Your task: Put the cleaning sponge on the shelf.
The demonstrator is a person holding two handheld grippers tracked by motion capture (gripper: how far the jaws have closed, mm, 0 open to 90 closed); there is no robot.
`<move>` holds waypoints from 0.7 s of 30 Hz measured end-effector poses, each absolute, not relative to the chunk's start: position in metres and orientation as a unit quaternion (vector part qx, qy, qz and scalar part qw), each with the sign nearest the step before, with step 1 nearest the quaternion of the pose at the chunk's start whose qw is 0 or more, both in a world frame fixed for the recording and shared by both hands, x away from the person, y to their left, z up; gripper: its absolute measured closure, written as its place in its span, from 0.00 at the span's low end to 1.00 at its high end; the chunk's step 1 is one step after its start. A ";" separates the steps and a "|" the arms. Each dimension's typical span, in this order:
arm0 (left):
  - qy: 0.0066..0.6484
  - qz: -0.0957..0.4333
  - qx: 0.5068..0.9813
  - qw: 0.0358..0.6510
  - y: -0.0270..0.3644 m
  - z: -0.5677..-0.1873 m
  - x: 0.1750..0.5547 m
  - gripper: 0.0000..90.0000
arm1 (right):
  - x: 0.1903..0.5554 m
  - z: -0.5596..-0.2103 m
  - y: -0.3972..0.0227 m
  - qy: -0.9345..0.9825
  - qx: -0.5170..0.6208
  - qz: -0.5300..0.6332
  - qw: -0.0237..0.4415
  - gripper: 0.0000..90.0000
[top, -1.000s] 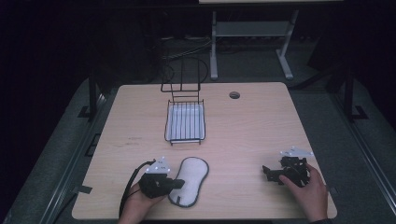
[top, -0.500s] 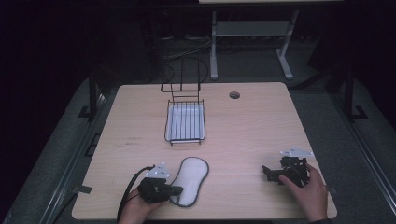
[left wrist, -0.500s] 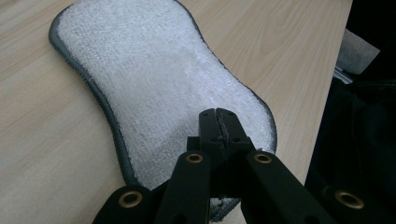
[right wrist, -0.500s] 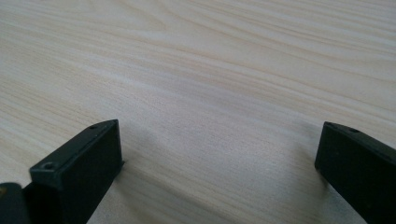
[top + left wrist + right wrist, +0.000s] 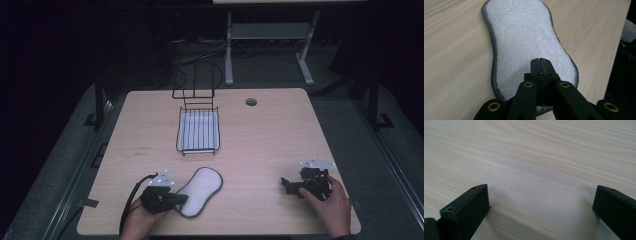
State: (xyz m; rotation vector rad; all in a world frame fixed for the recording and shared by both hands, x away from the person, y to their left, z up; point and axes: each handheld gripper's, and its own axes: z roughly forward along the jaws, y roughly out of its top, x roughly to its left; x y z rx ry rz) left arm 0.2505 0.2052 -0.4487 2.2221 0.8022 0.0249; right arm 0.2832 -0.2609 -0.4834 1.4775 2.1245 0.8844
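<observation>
White pad (image 5: 524, 37) pinched at near end by left tongs (image 5: 541, 65).

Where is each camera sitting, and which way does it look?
High view: above the table, looking forward and down at the wire rack; both hands show.
Left gripper view: on the left tongs, looking along shut jaws at the white pad, which the high view shares.
Right gripper view: on the right tongs, facing bare wood; jaws apart.
</observation>
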 end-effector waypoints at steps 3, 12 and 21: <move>0.317 0.016 0.870 0.378 0.209 -0.448 0.253 1.00 | 0.283 -0.483 -0.261 0.761 0.529 0.317 0.202 0.00; 0.334 0.036 0.865 0.372 0.224 -0.448 0.265 1.00 | 0.283 -0.483 -0.261 0.761 0.529 0.317 0.202 0.00; 0.351 0.057 0.860 0.366 0.237 -0.447 0.276 1.00 | 0.283 -0.483 -0.261 0.761 0.529 0.317 0.202 0.00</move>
